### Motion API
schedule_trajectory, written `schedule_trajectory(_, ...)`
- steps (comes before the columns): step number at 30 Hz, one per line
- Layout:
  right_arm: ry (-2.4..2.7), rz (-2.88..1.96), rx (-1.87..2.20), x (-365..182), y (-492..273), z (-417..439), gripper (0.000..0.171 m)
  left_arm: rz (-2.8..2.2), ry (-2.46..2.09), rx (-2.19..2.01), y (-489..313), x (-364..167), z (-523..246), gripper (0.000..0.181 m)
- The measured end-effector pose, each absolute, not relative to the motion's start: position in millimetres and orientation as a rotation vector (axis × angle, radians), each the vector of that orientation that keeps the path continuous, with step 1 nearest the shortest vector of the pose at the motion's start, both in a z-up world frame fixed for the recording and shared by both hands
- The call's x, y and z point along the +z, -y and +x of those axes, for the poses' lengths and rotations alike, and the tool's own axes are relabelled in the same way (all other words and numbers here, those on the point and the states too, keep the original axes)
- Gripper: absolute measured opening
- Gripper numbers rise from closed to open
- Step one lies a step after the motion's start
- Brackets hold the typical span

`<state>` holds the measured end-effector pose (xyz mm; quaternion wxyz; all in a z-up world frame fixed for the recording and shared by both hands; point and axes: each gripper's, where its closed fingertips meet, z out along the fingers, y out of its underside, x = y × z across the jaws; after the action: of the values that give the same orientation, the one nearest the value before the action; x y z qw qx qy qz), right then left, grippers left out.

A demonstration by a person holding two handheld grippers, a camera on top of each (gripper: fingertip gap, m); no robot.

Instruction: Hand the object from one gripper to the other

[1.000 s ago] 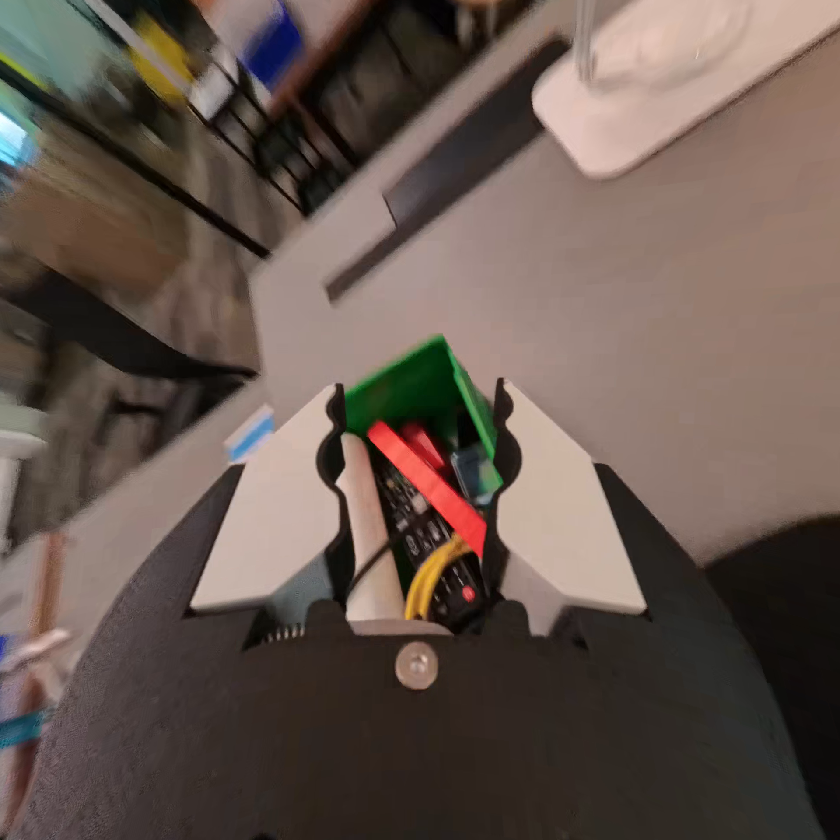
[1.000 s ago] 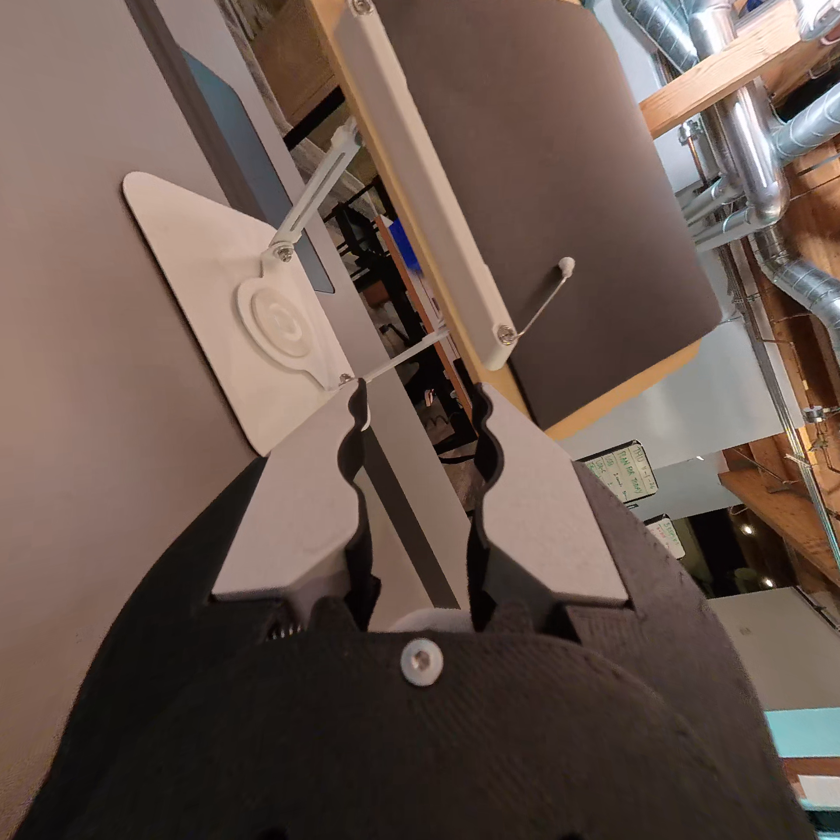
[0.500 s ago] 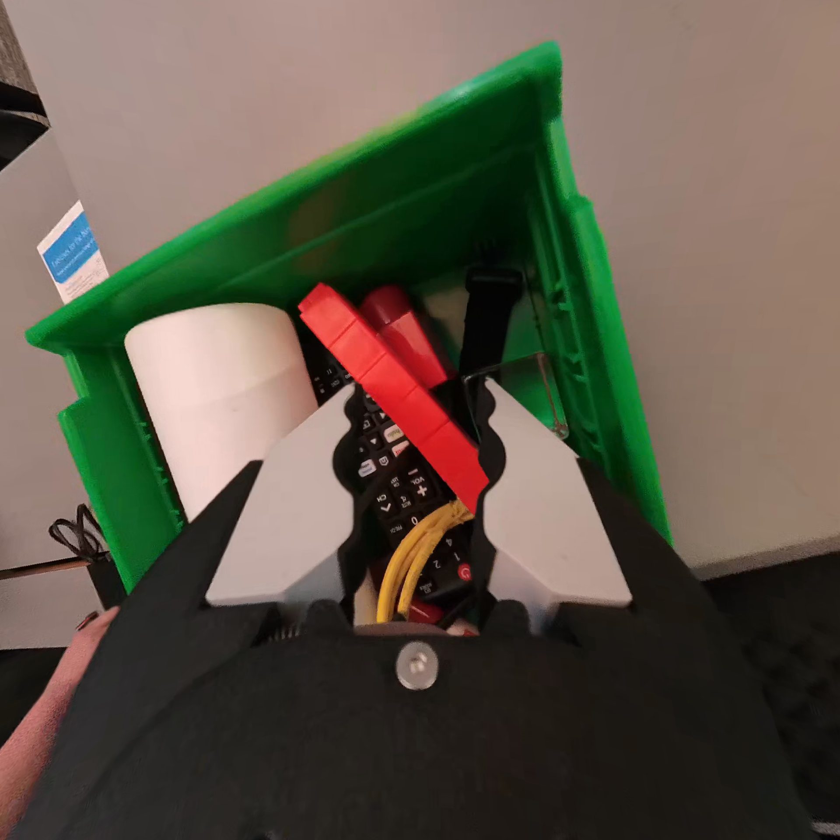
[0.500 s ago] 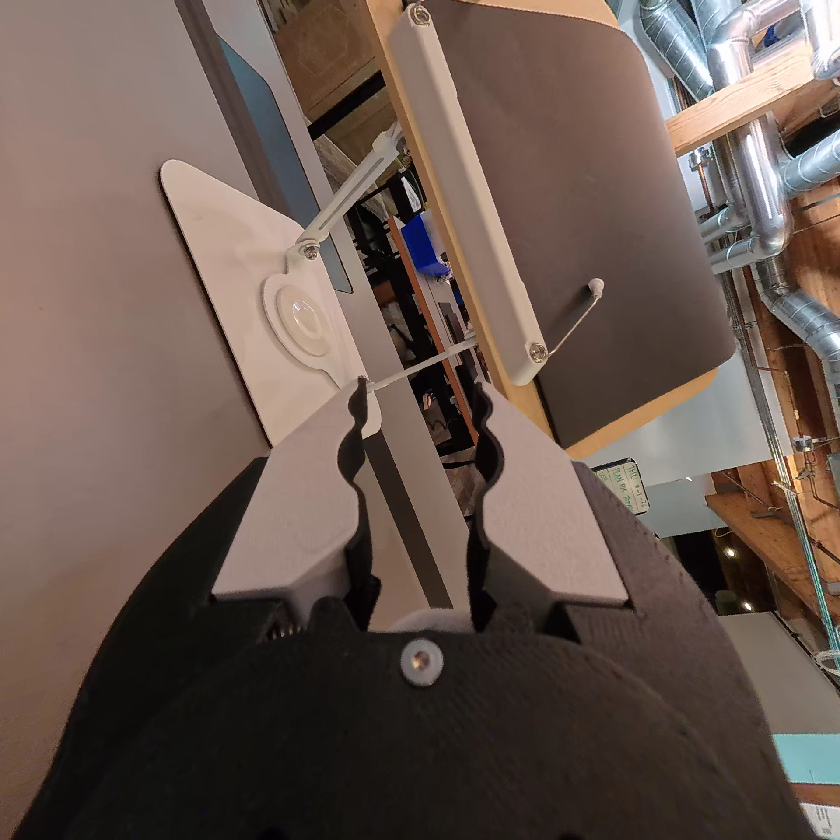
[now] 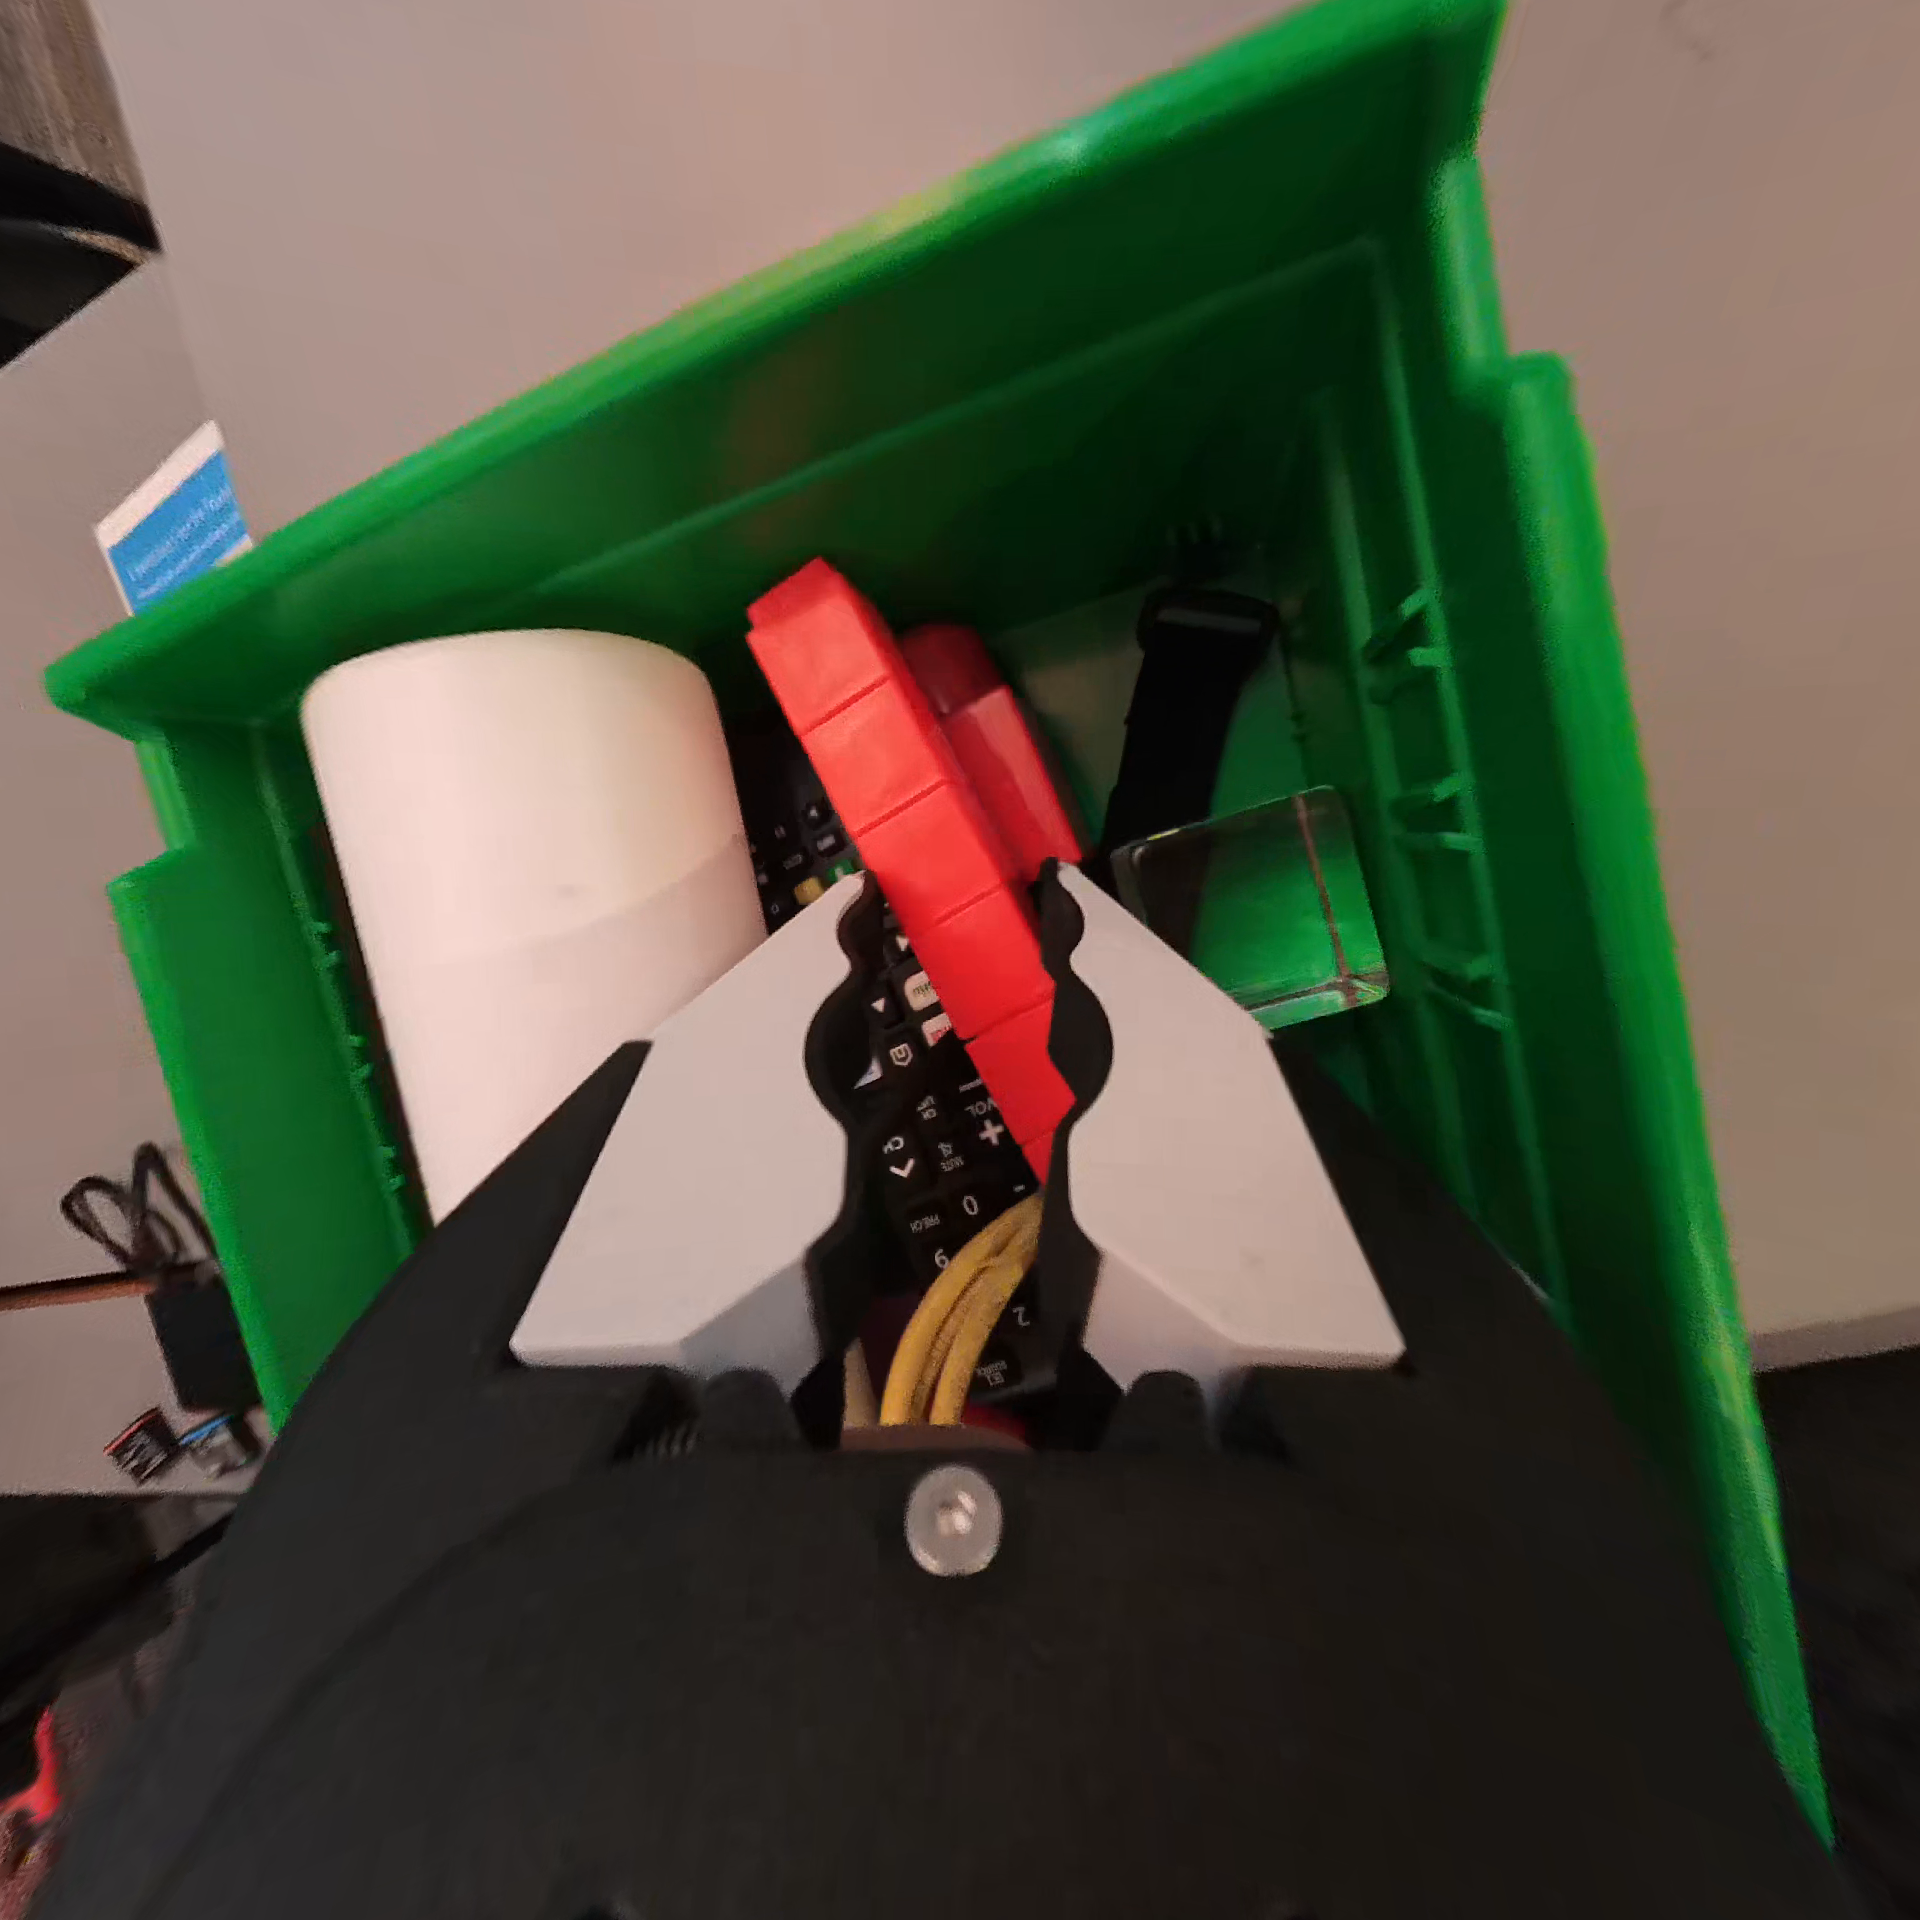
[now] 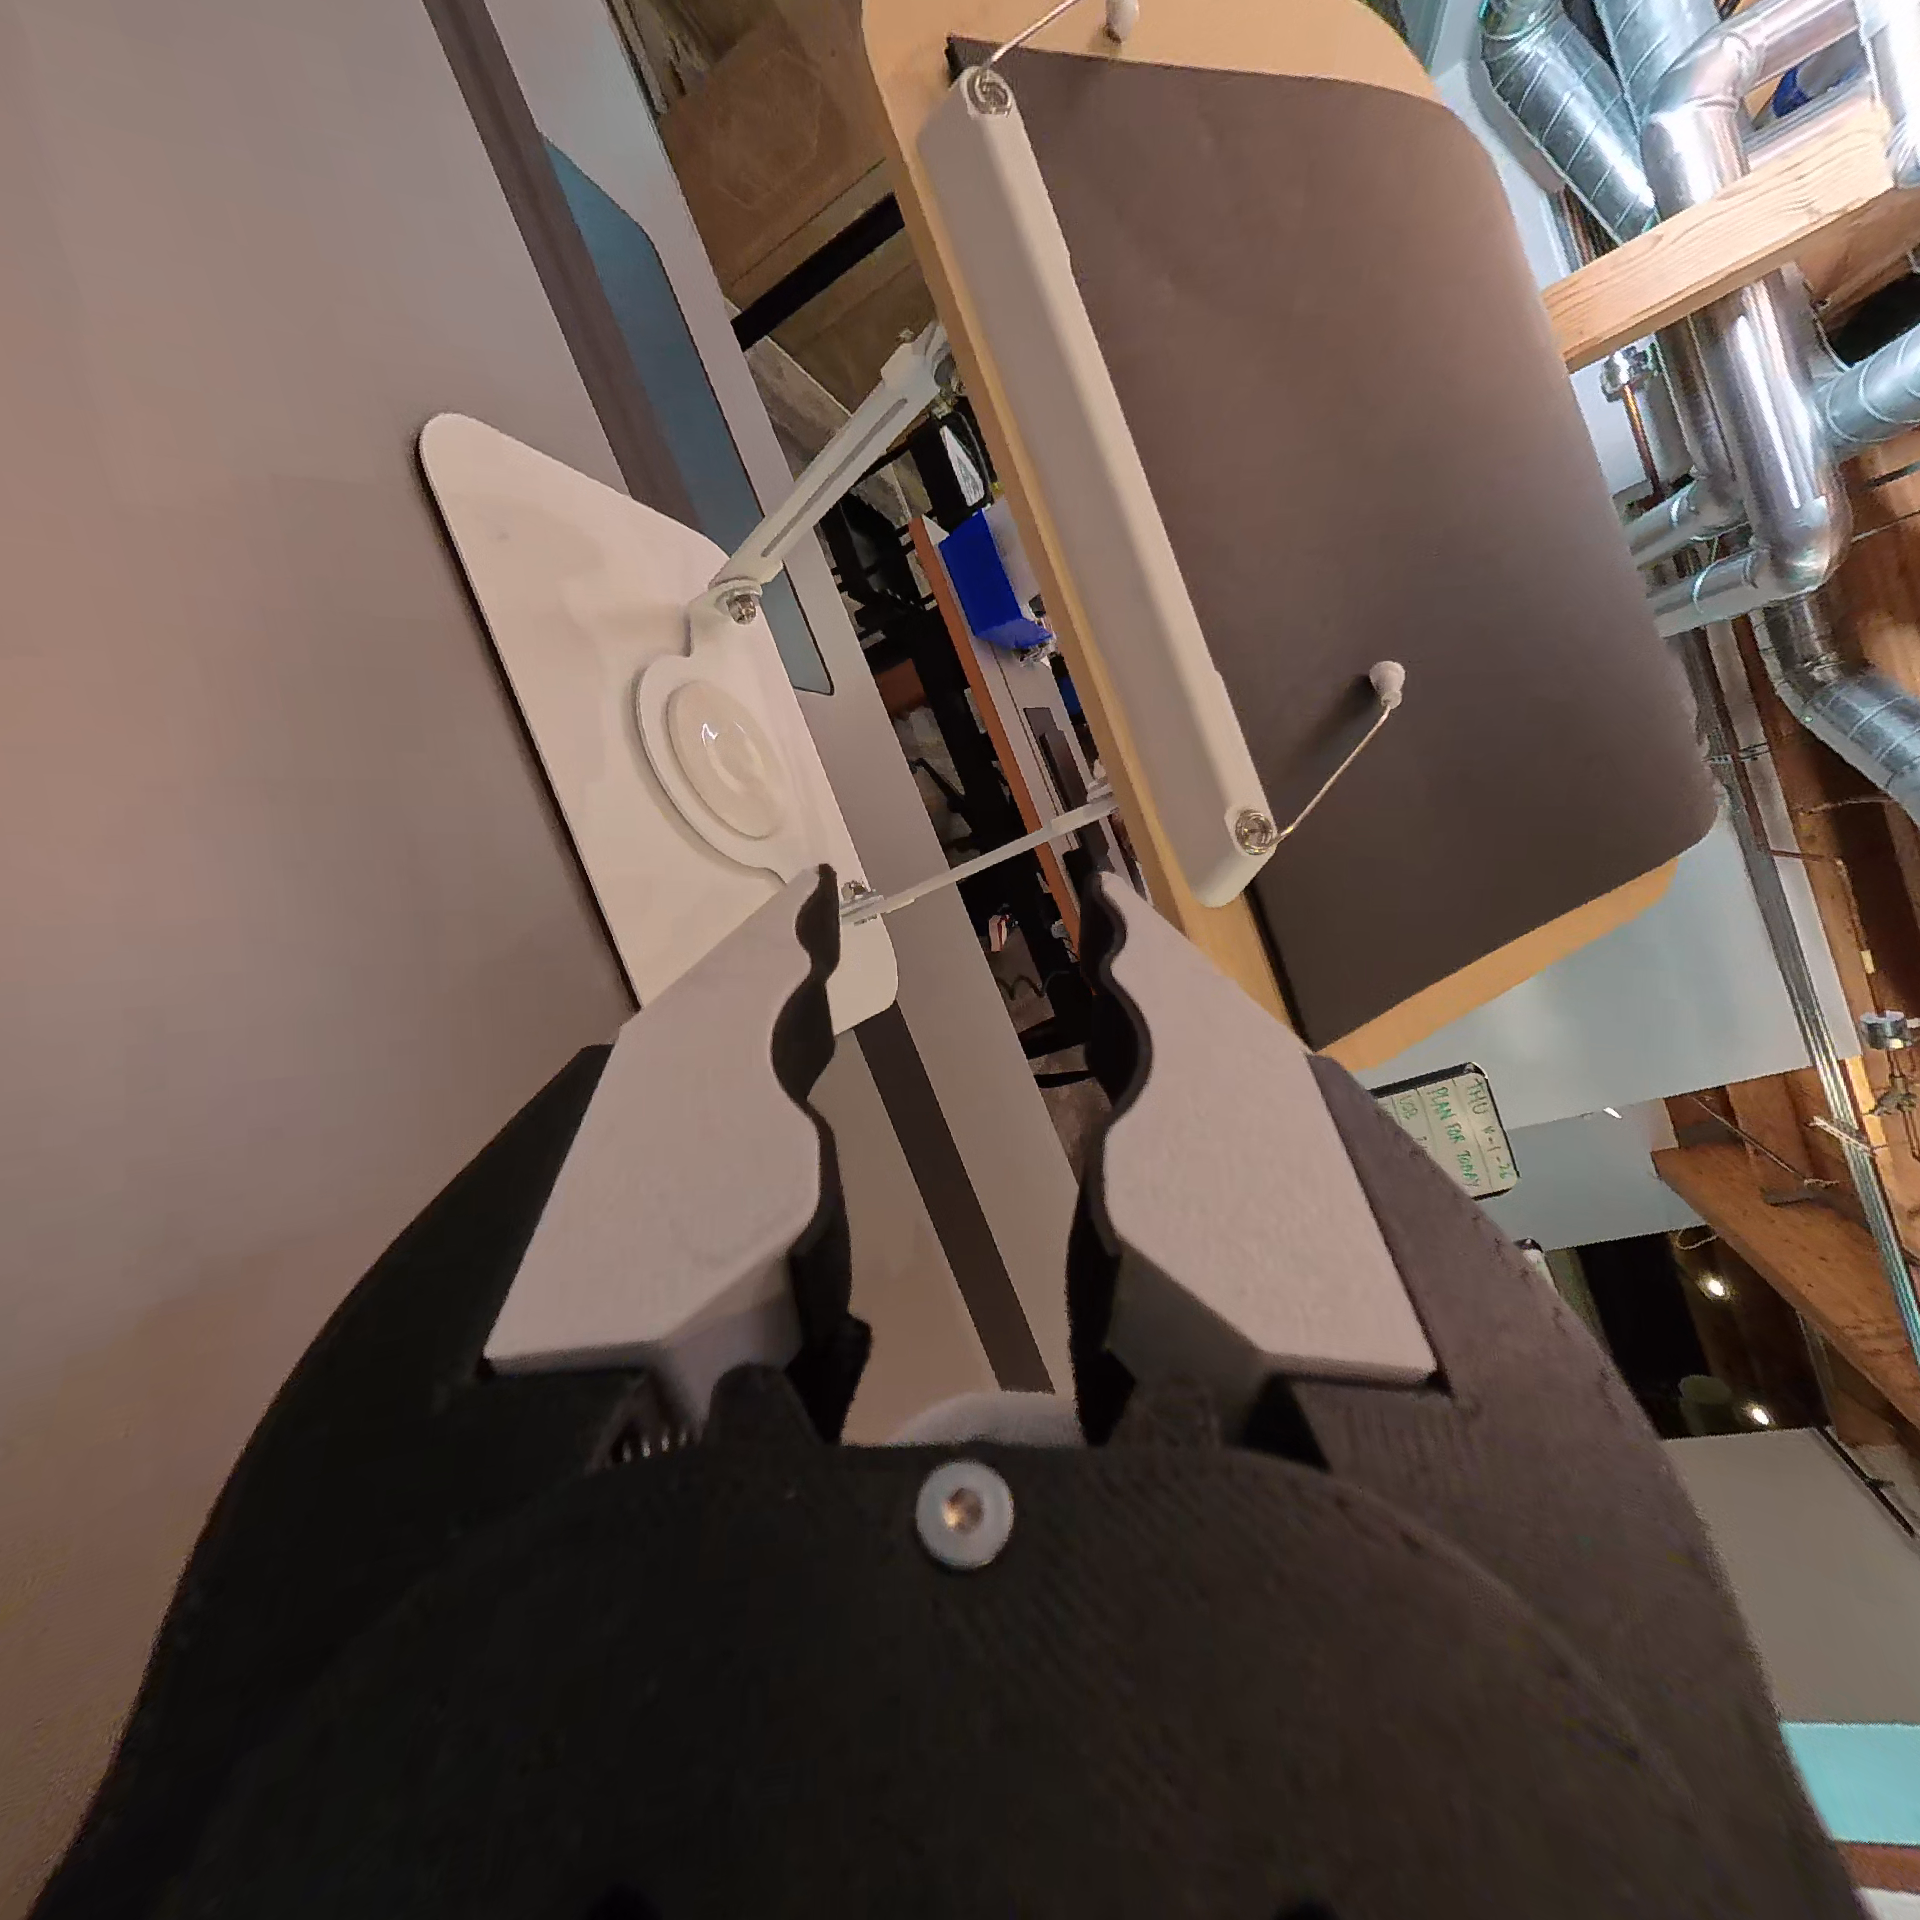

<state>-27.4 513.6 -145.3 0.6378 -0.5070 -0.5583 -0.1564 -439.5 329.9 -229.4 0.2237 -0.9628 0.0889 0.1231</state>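
Inspection of my left hand-held gripper (image 5: 951,883) found its jaws parted and nothing yet clasped; the tips stood inside the green bin (image 5: 1039,343), to either side of the red segmented bar (image 5: 904,821). I judged that bar to be the object meant for the handover, though the task did not name it. It lay aslant across the black remote control (image 5: 935,1132), its upper end propped toward the bin's far wall, which left its long edges free for a pinch. Whether the right-side pad was already touching the bar I could not tell.

Below the tips a yellow cable (image 5: 961,1309) coiled over the remote, close enough to be snagged on closing. To the left stood a white cylinder (image 5: 520,894), upright against the bin wall. To the right lay a clear block (image 5: 1257,904) and a black strap (image 5: 1184,717), both clear of the jaws. The bin rested on the grey table (image 5: 623,187).

My right hand-held gripper (image 6: 961,894) was held apart from the bin, jaws parted and empty, facing a white stand base (image 6: 582,623) and a tilted dark board (image 6: 1351,468). I judged it was waiting to receive.
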Motion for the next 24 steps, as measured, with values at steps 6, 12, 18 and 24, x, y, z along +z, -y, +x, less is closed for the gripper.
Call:
schedule_trajectory(6, 1.254, -1.177, -0.295, -142, -510, -31, 0.044, -2.425, -0.256, 0.388, -338, -175, -437, 0.021)
schedule_trajectory(12, 1.240, -1.189, -0.220, -139, -504, -36, 0.044, -2.171, -0.337, 0.373, -350, -117, -411, 0.020)
schedule_trajectory(18, 1.240, -1.217, 0.146, -128, -478, -55, 0.051, -1.876, -0.452, 0.417, -358, -31, -348, 0.021)
schedule_trajectory(24, 1.254, -1.182, 0.584, -114, -441, -68, 0.052, -1.635, -0.629, 0.244, -376, 32, -227, 0.020)
